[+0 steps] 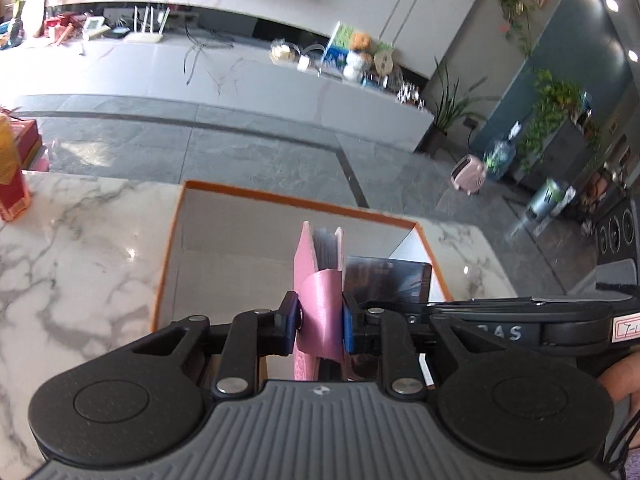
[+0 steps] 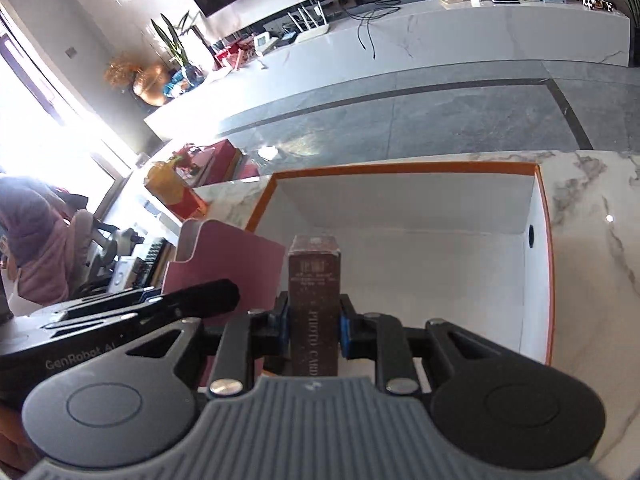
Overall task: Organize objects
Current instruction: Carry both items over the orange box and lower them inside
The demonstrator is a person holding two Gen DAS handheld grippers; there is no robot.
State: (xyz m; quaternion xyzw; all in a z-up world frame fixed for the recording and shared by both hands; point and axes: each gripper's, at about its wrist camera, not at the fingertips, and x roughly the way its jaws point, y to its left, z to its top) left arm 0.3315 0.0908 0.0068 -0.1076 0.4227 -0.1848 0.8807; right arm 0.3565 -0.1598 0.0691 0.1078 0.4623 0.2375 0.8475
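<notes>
two grippers each hold a book-like thing above the same open box. the left gripper (image 1: 320, 322) is clenched on a pink album (image 1: 318, 276), its blue pads pressing the pink cover from either side; the album stands on edge, pages fanning slightly at its far end, with a pink strap curling across the spine just ahead of the jaws. the right gripper (image 2: 311, 330) is clamped on a brown photo-card album (image 2: 314, 304), spine up towards the camera, the pale lettering running along it.

the box (image 2: 540, 264) is white inside with an orange rim, lying on a white marble table (image 1: 80, 248) veined in grey. in the right wrist view its floor looks bare, and a round hole shows in its right wall. both albums hang over the near part of the box — whether either touches the floor cannot be told.

in the left wrist view the brown album appears just right of the pink one, dark and partly hidden behind the other gripper's body. in the right wrist view the pink one shows at the left, close beside the brown one.

at the table's far left stands a red and yellow carton (image 1: 12, 176). beyond the table lie a grey tiled floor and a long white counter (image 1: 200, 68) — cluttered with small things, too blurred to name.
</notes>
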